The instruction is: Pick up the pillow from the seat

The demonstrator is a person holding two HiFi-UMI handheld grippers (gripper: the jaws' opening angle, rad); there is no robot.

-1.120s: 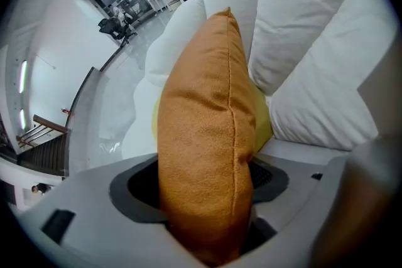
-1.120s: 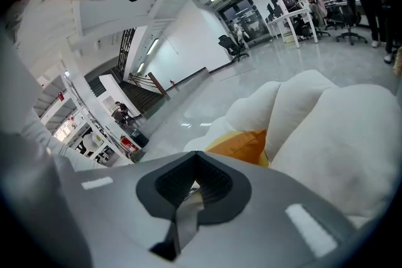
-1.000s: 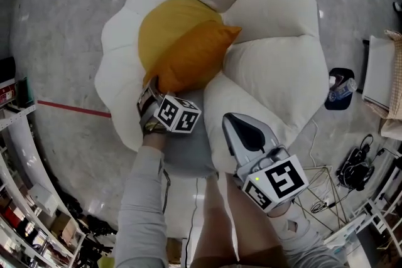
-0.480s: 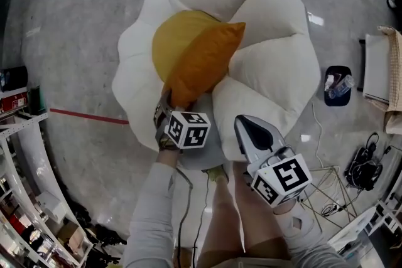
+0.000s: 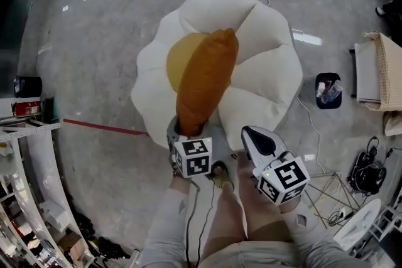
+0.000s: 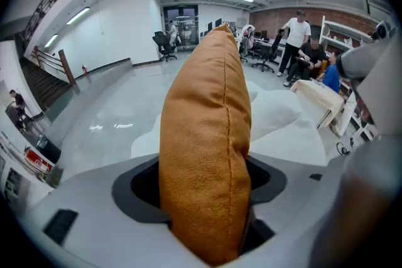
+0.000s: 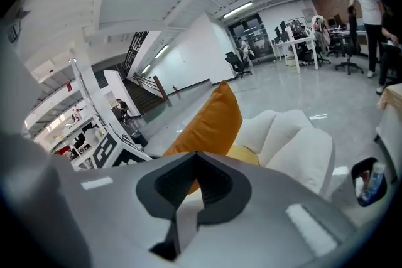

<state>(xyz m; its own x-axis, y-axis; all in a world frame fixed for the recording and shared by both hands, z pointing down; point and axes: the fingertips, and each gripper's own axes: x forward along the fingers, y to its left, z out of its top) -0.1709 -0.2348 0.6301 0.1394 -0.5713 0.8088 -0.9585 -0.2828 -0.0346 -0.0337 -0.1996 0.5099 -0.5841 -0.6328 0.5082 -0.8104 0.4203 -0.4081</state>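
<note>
**Clerk:** What do the surface and room show?

**Inspector:** A polished grey floor (image 5: 94,59) in a large hall with strip lights. A red line (image 5: 107,128) crosses the floor at the left, near shelving (image 5: 25,135). A white, petal-shaped seat (image 5: 264,72) with a yellow centre (image 5: 179,56) rests on the floor. People and office chairs stand well apart in the background.

**Clerk:** And how does the pillow lie?

**Inspector:** The orange pillow (image 5: 204,88) stands on edge over the seat's near side and yellow centre. In the head view its long axis runs from the person away toward the far petals. In the left gripper view it rises upright with the seam facing the camera. Whether it touches the seat cannot be told.

**Clerk:** What do the jaws hold?

**Inspector:** The left gripper (image 5: 184,134) has its jaws held moderately wide apart by the pillow's near end, with both sides pressed on the fabric. The right gripper (image 5: 253,134) hangs just beside it above the seat's near edge. Its jaws meet at the tips with nothing between them, and it touches nothing.
</note>
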